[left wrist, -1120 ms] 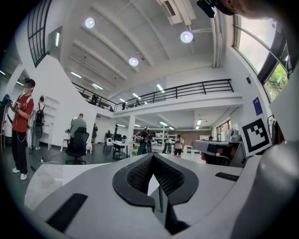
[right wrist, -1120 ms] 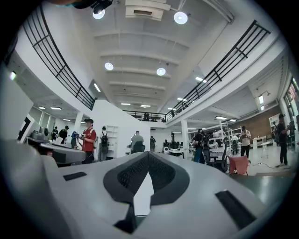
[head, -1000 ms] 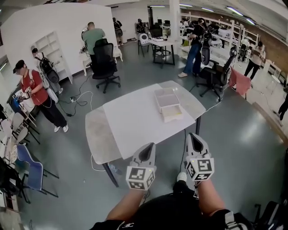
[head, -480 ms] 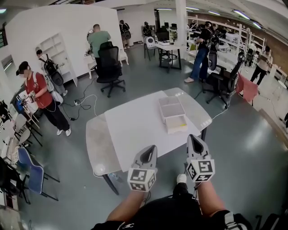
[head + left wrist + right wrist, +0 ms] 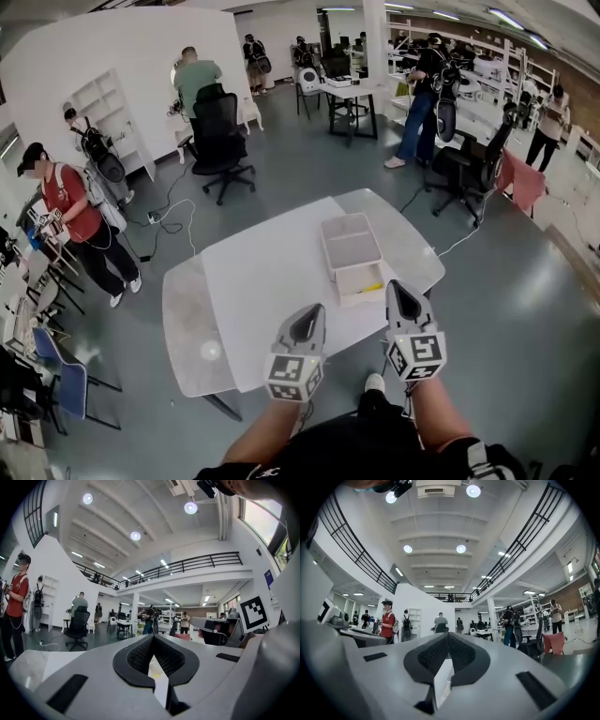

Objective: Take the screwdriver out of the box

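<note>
Open white rectangular box, yellow screwdriver inside, on white table; left gripper, right gripper at 6 o'clock, jaws closed, empty.

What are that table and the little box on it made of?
Table: smooth matt white middle, grey mottled ends with a light glint, perhaps stone or laminate. Box: pale, matt, thin-walled, perhaps plastic or card; too small to tell.
</note>
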### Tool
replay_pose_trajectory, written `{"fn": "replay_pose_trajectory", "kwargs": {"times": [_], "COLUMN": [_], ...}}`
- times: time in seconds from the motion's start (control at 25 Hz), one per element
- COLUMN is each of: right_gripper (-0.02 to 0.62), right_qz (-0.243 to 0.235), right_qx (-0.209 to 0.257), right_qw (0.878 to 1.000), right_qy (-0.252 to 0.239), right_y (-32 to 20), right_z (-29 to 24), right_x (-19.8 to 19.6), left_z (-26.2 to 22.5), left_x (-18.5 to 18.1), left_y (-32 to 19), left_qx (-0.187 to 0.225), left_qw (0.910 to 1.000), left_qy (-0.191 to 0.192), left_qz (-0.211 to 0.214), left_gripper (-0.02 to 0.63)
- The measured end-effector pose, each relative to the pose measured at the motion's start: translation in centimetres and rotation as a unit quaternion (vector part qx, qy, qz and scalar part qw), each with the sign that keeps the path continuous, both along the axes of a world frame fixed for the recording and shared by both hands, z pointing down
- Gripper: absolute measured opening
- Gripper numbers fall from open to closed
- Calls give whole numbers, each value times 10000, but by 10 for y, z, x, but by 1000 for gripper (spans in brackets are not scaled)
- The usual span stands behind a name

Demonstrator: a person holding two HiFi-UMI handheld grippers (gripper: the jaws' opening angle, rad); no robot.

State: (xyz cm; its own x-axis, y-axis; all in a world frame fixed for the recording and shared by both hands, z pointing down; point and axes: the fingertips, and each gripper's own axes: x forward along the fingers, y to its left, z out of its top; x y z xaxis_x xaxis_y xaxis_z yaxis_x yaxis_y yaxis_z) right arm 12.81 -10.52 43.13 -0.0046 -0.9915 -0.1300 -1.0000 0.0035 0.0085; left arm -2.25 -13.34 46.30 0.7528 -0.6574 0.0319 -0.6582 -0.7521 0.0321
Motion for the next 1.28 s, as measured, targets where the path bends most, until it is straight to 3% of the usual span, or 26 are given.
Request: {"fn": "replay_pose_trajectory", "kwargs": {"times": [0.64, 0.8, 1.0, 1.28], "right_gripper": [14, 14, 14, 13], "right_qz": [-941, -1173, -1340, -1767], "right_qx": [-549, -647, -772, -1205], "right_qw": [9938, 9906, 9873, 9739], "right_qy": [223, 287, 355, 765], "right_y": [-167, -188, -212, -237], "right_z": [17, 24, 29, 63], "right_x": [105, 113, 109, 93], "left_z": [0, 6, 6, 6], "left_x": [137, 144, 148, 135], "left_y": [-153, -173, -198, -222], "left_qx": [-392, -486, -562, -510], "left_qw": [9977, 9961, 9957, 9957], "left_qy": [-210, -141, -272, -251], "left_qz": [-518, -730, -677, -732], "left_gripper": [11, 11, 11, 11]}}
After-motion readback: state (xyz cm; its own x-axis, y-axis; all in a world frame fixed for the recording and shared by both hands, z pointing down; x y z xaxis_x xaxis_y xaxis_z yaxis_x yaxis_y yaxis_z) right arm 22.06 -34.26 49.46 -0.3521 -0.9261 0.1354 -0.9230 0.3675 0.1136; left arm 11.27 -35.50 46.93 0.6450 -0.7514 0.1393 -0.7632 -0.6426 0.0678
